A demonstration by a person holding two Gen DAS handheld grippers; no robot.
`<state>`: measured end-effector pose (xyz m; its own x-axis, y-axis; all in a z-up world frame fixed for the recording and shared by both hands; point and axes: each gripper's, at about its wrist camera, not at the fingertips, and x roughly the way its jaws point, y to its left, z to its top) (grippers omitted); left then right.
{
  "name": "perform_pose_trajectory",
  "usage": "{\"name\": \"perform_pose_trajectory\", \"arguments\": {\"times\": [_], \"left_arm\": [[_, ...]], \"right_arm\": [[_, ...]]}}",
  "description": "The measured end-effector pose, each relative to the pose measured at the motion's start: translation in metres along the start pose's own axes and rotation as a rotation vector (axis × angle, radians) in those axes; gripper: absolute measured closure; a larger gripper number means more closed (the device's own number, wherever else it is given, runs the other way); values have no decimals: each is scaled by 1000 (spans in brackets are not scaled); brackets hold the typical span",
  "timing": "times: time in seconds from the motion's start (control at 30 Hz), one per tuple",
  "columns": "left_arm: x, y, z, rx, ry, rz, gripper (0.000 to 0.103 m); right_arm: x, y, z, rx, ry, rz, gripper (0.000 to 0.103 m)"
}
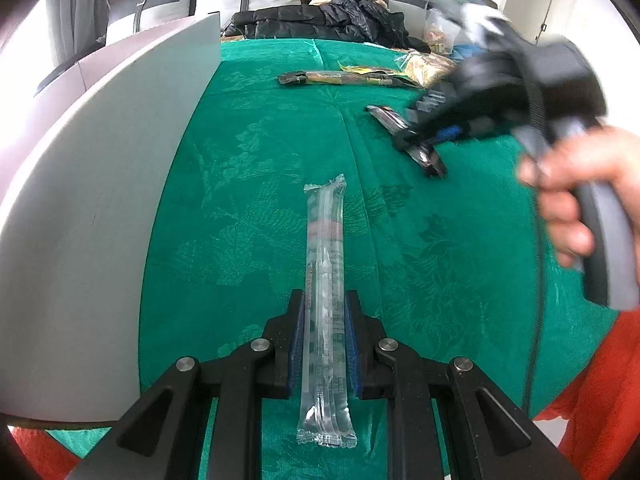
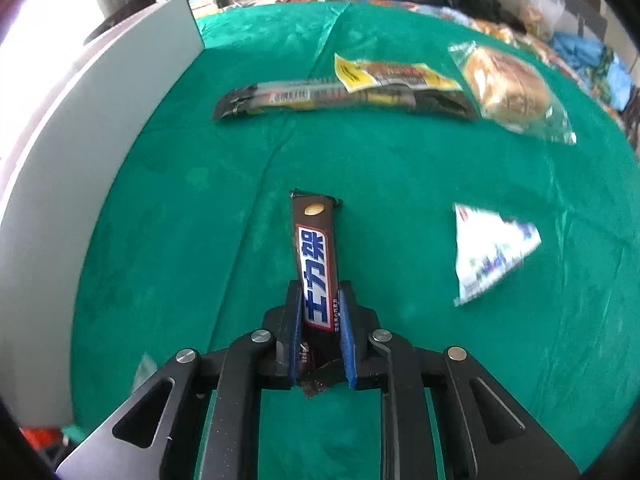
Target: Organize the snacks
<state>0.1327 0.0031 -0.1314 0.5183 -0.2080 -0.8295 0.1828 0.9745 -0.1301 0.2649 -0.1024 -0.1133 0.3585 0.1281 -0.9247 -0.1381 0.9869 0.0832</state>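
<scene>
My left gripper is shut on a long clear plastic snack stick that points away over the green cloth. My right gripper is shut on a brown chocolate bar with blue letters, held above the cloth. The right gripper also shows blurred in the left wrist view, with the bar in its jaws. On the cloth lie a long dark snack pack, a yellow-labelled pack, a wrapped bun and a white-blue packet.
A white board stands upright along the left side of the cloth; it also shows in the right wrist view. Dark clothes and bags are piled at the far end. Red fabric hangs at the near right.
</scene>
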Motion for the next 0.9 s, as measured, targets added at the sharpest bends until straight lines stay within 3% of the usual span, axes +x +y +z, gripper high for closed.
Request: {"name": "perform_pose_trajectory", "arguments": {"times": [0.2, 0.4, 0.5, 0.6, 0.73, 0.9], "left_arm": [[-1, 8, 1, -47, -5, -38, 85], [-3, 15, -1, -100, 10, -108, 85], [-7, 10, -4, -94, 14, -132, 85], [-10, 2, -4, -81, 11, -154, 85], [-16, -7, -1, -75, 7, -184, 85], [-45, -3, 9, -123, -43, -240, 85]], "right_arm": [[-32, -45, -44, 73, 21, 172, 86], [-58, -84, -91, 124, 39, 232, 86], [-71, -100, -126, 186, 54, 308, 86], [-86, -108, -152, 235, 13, 373, 86], [-91, -108, -162, 253, -9, 378, 86], [-93, -95, -150, 218, -14, 374, 86]]}}
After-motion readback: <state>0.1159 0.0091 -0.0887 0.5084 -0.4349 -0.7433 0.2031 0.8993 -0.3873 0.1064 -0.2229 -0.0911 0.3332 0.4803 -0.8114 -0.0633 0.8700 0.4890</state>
